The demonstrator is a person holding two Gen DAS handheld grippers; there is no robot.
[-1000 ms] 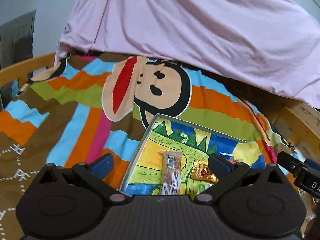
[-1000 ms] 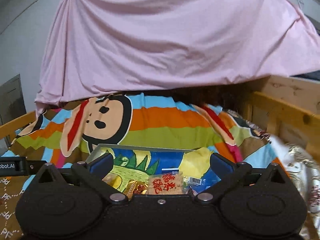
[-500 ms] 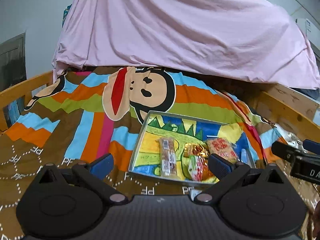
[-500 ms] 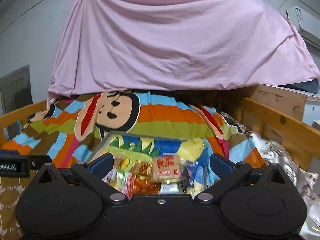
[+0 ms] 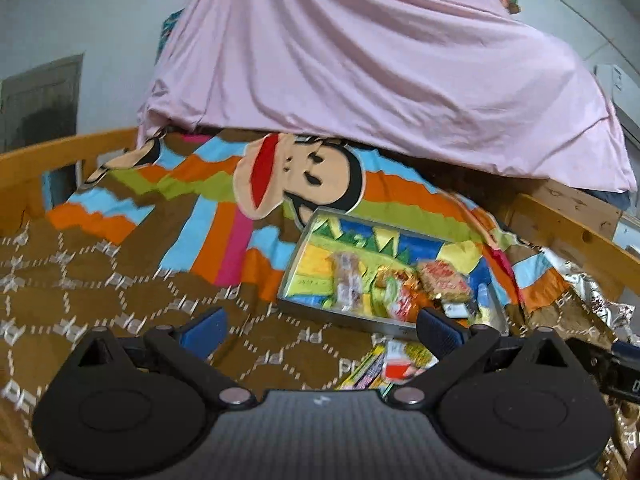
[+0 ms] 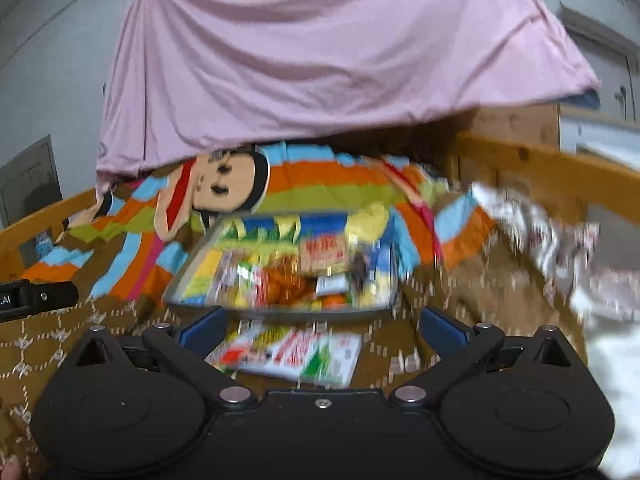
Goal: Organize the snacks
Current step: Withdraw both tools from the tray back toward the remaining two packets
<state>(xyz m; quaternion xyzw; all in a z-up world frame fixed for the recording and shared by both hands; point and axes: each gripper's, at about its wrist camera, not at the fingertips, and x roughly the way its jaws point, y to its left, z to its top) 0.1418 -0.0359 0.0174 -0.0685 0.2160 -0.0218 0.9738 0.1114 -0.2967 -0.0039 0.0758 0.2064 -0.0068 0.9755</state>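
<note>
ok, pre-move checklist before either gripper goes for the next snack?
1. Left gripper open, nothing between its fingers: ok.
2. Right gripper open, nothing between its fingers: ok.
3. Tray flat on the blanket, with snacks inside: ok.
4. Loose flat packet outside the tray, on the blanket just ahead of the right gripper: not ok, it is not yet in the tray.
5. Image sharpness for aiming: not ok, both views are blurred.
6. Free space in the tray for the packet: cannot tell.
</note>
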